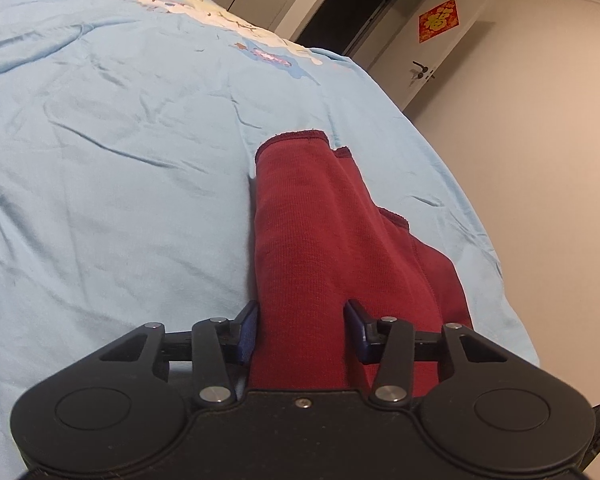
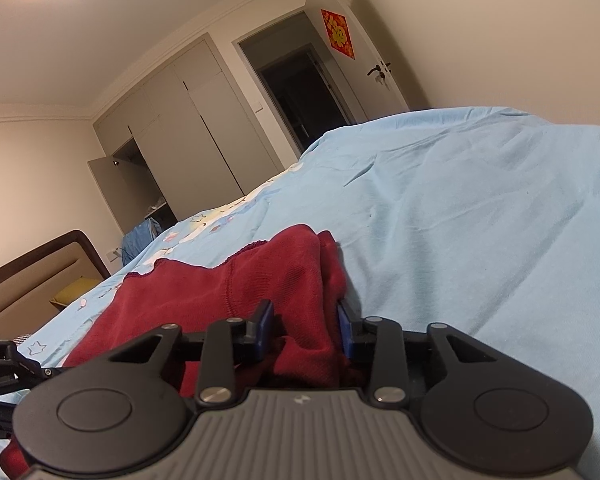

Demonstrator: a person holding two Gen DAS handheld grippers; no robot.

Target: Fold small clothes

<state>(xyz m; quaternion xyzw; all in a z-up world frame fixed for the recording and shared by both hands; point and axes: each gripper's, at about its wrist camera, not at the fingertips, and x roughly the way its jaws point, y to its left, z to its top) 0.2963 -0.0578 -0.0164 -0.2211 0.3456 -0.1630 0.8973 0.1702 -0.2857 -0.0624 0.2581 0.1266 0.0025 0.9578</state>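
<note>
— What is seen of the room?
— A blue-sheeted bed [image 1: 120,160], a wardrobe [image 2: 188,132], a door [image 2: 364,64].
— And the garment [image 1: 320,240]?
— Dark red, laid folded near the bed's edge; jaws of the left gripper [image 1: 306,330] and right gripper [image 2: 305,330] are held apart around it.

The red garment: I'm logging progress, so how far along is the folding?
Done: the red garment lies on the blue bedsheet already doubled lengthwise, with hems stacked. In hand: the left gripper and the right gripper each straddle its near edge, jaws open. Left: grip it, fold it across and flatten the bunched right side.
</note>
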